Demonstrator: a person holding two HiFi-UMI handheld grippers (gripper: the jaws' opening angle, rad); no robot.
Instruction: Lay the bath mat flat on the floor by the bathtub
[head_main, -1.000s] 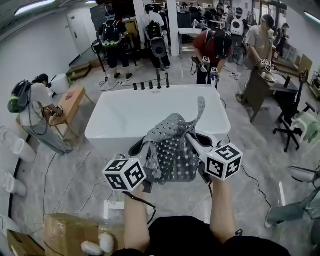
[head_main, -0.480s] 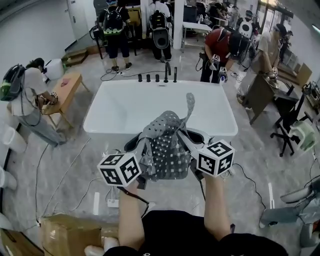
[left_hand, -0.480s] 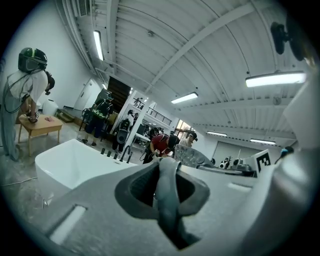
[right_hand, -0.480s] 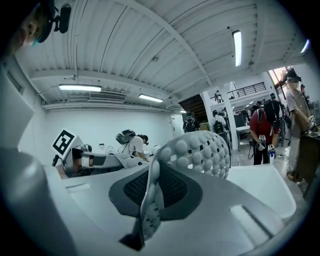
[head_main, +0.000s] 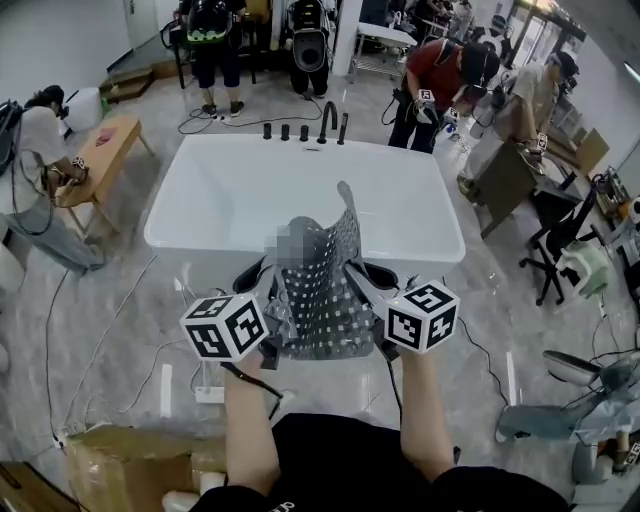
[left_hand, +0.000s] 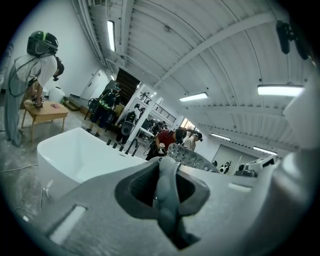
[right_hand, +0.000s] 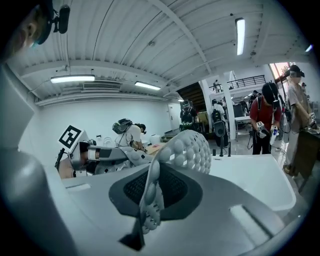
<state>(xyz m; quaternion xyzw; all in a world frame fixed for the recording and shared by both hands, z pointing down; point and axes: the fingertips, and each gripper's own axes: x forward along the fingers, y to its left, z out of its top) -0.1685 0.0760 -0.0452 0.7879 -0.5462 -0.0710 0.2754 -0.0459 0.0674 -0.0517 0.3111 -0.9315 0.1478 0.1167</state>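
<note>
The grey bath mat (head_main: 322, 300), perforated with a bumpy surface, hangs bunched between my two grippers, with one corner sticking up over the white bathtub (head_main: 230, 205). My left gripper (head_main: 268, 290) is shut on the mat's left edge, seen pinched between its jaws in the left gripper view (left_hand: 167, 197). My right gripper (head_main: 362, 283) is shut on the mat's right edge (right_hand: 150, 197). Both grippers hover just in front of the tub's near rim, above the marble floor. The tub also shows in the left gripper view (left_hand: 75, 155) and the right gripper view (right_hand: 250, 175).
Black taps (head_main: 305, 130) line the tub's far rim. A wooden table (head_main: 100, 150) with a person bent over it stands at left. Cables and a power strip (head_main: 210, 393) lie on the floor near my feet, a cardboard box (head_main: 130, 465) at lower left, an office chair (head_main: 555, 245) at right. Several people stand behind.
Both grippers have moved forward and lower with the mat, nearer the tub's near rim. The mat's raised corner now leans over the tub.
</note>
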